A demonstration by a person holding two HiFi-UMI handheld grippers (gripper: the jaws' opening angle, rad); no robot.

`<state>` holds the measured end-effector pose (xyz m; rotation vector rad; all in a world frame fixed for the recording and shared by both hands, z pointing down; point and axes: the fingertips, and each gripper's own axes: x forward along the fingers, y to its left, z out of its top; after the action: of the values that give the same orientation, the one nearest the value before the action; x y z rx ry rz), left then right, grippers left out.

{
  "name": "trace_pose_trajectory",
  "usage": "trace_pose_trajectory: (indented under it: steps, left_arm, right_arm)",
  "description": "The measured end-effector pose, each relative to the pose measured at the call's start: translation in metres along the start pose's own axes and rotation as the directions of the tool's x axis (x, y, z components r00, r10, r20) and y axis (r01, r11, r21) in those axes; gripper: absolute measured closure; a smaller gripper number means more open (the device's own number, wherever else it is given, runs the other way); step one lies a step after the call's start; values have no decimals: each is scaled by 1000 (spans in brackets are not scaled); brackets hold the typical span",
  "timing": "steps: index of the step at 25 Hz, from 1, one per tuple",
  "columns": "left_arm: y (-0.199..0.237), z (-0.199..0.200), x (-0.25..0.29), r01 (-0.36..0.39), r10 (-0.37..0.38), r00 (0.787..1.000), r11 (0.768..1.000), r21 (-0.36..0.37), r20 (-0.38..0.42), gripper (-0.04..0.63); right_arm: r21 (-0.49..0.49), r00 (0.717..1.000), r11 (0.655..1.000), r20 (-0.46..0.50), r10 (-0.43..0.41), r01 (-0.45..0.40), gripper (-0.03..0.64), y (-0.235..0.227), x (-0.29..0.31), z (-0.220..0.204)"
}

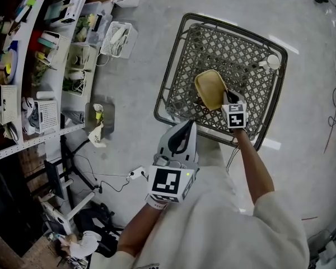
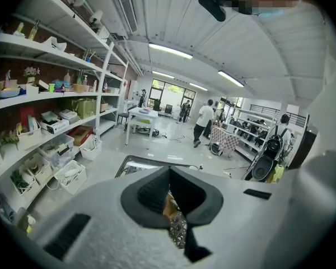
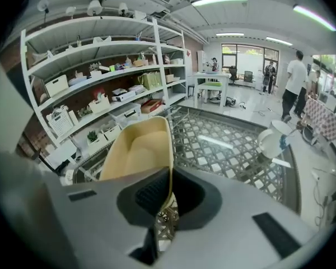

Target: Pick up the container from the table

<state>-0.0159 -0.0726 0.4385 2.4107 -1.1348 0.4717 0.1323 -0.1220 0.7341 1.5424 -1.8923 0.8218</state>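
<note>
A shallow yellow container (image 1: 210,88) is over the black lattice table (image 1: 185,66), near its front edge. My right gripper (image 1: 229,100) is shut on the container's near rim. In the right gripper view the container (image 3: 135,150) tilts up to the left of the jaws, and my right gripper (image 3: 168,198) pinches its thin wall. My left gripper (image 1: 182,132) hangs close to my body, short of the table, shut with nothing in it. In its own view the left gripper (image 2: 169,194) points toward the table (image 2: 134,162).
A white cup (image 1: 273,61) stands at the table's far right corner, cup (image 3: 271,142) also right of the jaws. White shelves (image 1: 22,66) and floor bins (image 1: 119,38) line the left side. Cables (image 1: 109,178) lie on the floor. People (image 2: 204,122) stand far off.
</note>
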Motion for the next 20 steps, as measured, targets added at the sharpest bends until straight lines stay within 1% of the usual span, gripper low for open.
trace_pose_trajectory:
  steps: [6,10,16,20]
  left_arm:
    - [-6,11,-1,11,-11,999,1000,12,33,574]
    - [-5,17,-4,6,-6,998,1000,16,57,574]
    - [-7,29,-8,1,-3,996,1000,16,88,574]
    - [-10,39,-11,6,-8,994,1000,22,110,574]
  right_arm:
    - [-18,998,1000,67,13,-11,591,0,-22,28]
    - [-27,992,999,120,39,-36,591,8,-43,49]
    - [-16,979,999,198,42,-40,591,11,-87,90]
    - [-16,963,999,264,47,-45,591,13,-118,116]
